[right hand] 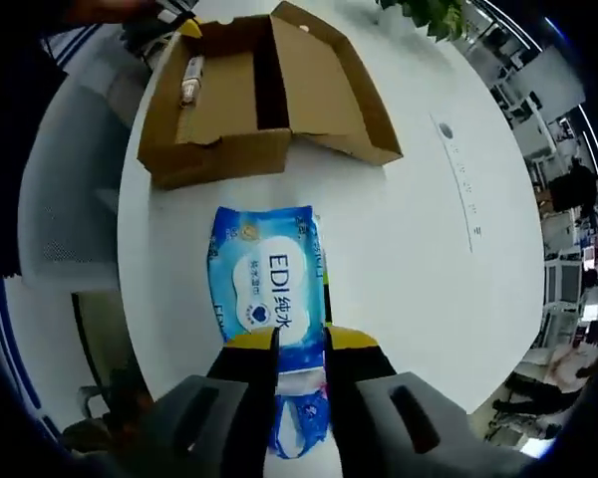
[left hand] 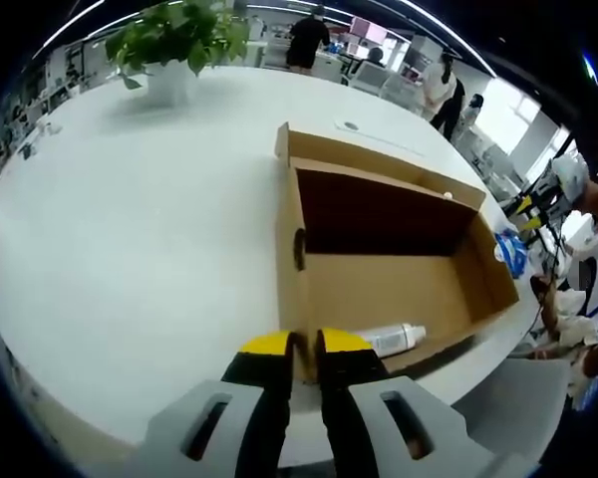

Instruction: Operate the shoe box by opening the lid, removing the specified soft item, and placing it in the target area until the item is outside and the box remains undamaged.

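Box [left hand: 399, 269]: sitting open on the white table [left hand: 130, 249], a tube [left hand: 394, 339] lying inside.
Left gripper [left hand: 306, 346]: pinching the box's side wall.
Right gripper [right hand: 299, 344]: clamping the blue wipes pack [right hand: 264, 289], which is lying outside the box.

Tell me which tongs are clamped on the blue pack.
The right tongs: they pinch the blue wipes pack on the table, outside the box. The left tongs grip the box wall.

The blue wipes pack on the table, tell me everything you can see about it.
The wipes pack is a soft blue plastic pouch with a white oval label printed "EDI". It lies flat on the white table, outside the open cardboard box and apart from it. The right gripper is shut on its near end.
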Motion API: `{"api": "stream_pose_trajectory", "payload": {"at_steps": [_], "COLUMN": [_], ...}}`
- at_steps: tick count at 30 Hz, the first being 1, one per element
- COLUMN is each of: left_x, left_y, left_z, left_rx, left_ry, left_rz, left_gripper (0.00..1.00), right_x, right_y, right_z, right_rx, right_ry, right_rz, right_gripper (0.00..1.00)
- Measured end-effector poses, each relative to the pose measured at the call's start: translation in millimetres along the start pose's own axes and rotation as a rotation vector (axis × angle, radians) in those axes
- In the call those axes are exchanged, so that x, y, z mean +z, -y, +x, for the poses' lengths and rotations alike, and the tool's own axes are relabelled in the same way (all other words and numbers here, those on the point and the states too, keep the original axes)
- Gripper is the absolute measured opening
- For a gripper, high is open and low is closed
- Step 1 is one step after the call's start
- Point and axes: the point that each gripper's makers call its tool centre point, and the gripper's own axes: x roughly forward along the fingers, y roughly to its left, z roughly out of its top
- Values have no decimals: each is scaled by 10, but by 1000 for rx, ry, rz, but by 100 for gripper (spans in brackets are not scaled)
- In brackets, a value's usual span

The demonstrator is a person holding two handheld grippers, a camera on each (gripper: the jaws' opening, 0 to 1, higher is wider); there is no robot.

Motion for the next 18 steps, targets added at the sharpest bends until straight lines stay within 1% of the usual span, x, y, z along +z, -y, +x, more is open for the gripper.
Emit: {"api": "stream_pose_trajectory", "payload": {"at_steps": [3,9,15,18], "left_x": [0,-1,-3,-3], "left_y": [0,1,3,3], "left_z": [1,2,2,3], "left_rx": [-2,0,0,0], "left_ry": [-1,1,1,1], "left_rz": [-1,1,-3,-4], "left_gripper": [6,6,6,6], "right_x": [201,499,911,1181], "right_y": [-98,-255,-390,-497], "right_z": [67,160,185,221], "right_rx": [17,51,79,106], "right_ry": [21,54,132,180], "right_rz": [-25,-57,-63,-75], "right_gripper": [16,16,16,15]}}
